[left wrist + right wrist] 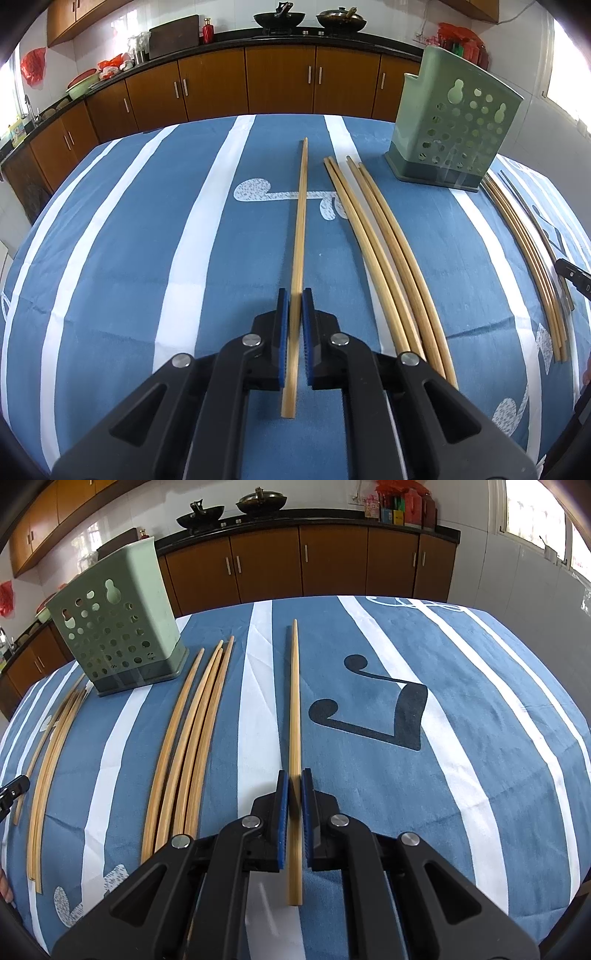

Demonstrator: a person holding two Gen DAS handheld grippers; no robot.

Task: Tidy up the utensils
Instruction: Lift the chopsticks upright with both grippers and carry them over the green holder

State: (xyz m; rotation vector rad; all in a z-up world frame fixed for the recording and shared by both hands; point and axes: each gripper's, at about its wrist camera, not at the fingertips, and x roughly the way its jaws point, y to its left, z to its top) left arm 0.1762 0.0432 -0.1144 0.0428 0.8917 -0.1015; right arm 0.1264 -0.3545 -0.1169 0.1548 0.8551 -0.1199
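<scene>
My left gripper [294, 295] is shut on a single bamboo chopstick [301, 221] that points away along the fingers. My right gripper [294, 775] is shut on another single bamboo chopstick [294, 701], held just above the cloth with its shadow beside it. A green perforated utensil holder [452, 129] stands upright at the far right of the left wrist view and at the far left of the right wrist view [118, 627]. Several loose chopsticks [384, 251] lie in a group between the grippers [188, 746]. Another group [524, 258] lies in front of the holder.
The table has a blue cloth with white stripes [147, 240]. Brown kitchen cabinets [277, 77] with woks on the counter stand behind the table. The tip of the other gripper shows at the right edge [572, 280] and at the left edge [13, 790].
</scene>
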